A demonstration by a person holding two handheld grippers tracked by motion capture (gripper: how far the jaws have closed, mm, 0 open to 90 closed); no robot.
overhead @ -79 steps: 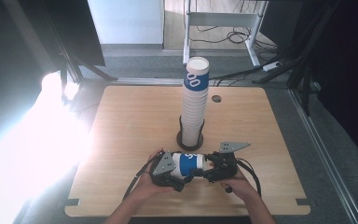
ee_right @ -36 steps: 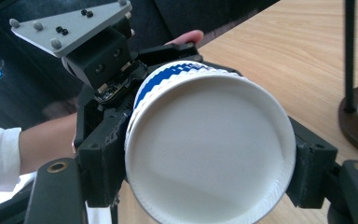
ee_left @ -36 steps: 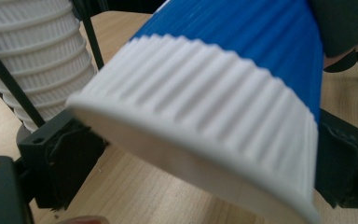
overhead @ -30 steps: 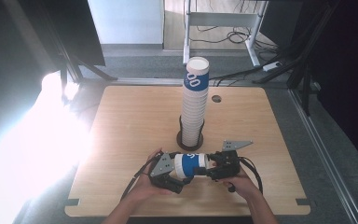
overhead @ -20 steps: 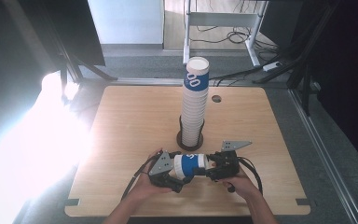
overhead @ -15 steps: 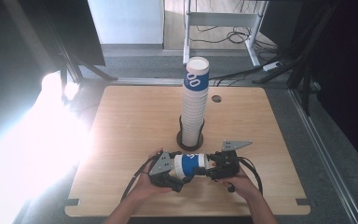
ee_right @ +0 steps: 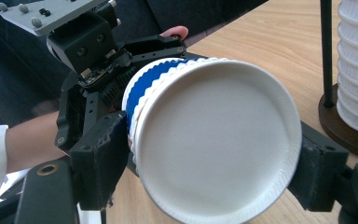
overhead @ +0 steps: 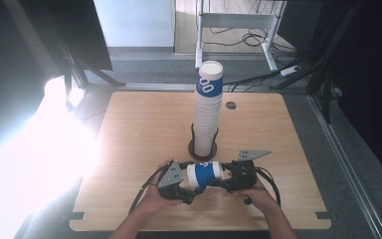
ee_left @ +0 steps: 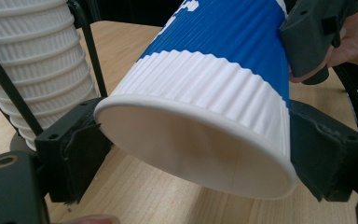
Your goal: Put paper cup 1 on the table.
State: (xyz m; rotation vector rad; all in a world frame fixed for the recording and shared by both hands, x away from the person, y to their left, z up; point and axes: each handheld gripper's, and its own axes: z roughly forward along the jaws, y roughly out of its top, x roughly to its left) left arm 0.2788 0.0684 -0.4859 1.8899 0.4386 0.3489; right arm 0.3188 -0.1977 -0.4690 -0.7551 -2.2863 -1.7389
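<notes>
Lying sideways near the table's (overhead: 129,129) near edge, the cup (overhead: 204,173) hangs between both grippers, just in front of the cup stack (overhead: 206,117). The left gripper (ee_left: 191,163) has just been closing and grasps the rim end; the right gripper (ee_right: 205,172), at the base end, has just been opening, probably to hand the cup over, and whether it grips I cannot tell.

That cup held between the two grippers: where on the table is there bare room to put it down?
The table is bare left of the stack, out to its left edge, and right of the stack toward the right edge. The far strip holds just a small hole. It is crowded near the front middle, where the cup, the left gripper and the right gripper meet below the stack's base.
</notes>
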